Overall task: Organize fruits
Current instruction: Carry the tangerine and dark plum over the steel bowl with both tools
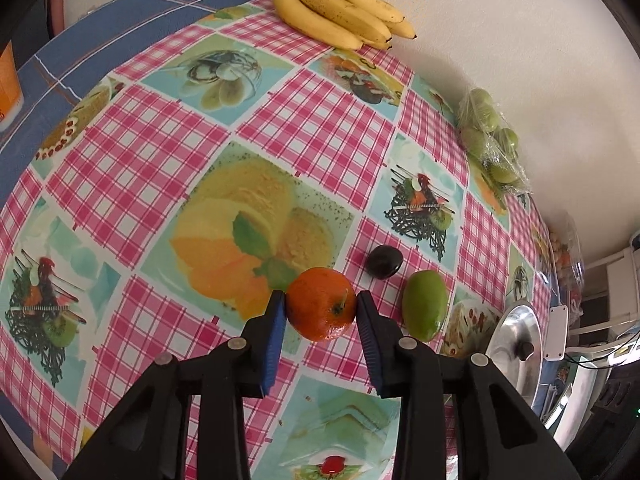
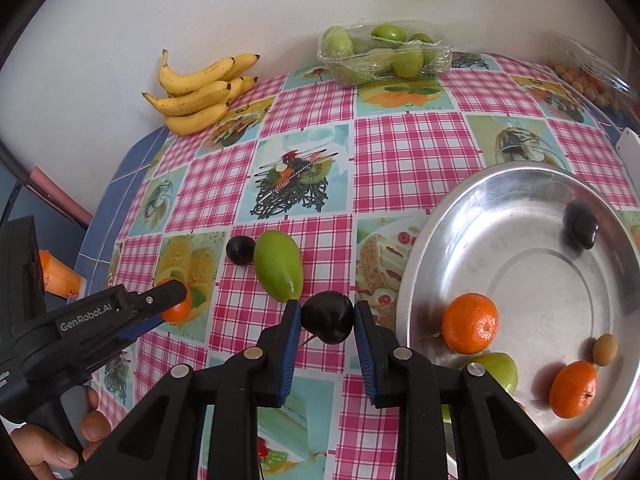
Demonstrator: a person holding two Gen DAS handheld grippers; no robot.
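My left gripper [image 1: 320, 308] is shut on an orange mandarin [image 1: 322, 304] just above the checked tablecloth; it also shows in the right wrist view [image 2: 174, 300]. My right gripper [image 2: 326, 316] is shut on a dark plum [image 2: 328, 316]. A green mango [image 2: 278, 266] and a second dark plum [image 2: 240, 250] lie on the cloth between the grippers; they also show in the left wrist view, mango [image 1: 424, 306] and plum [image 1: 385, 262]. The metal bowl [image 2: 532, 184] at right holds two mandarins [image 2: 470, 322], a green fruit, a dark plum and a small brown fruit.
A bunch of bananas [image 2: 200, 92] lies at the back by the wall. A clear pack of green fruit [image 2: 384, 54] stands at the back. Another clear pack with small fruit [image 2: 588, 76] is at the far right. An orange cup [image 2: 60, 276] is off the left edge.
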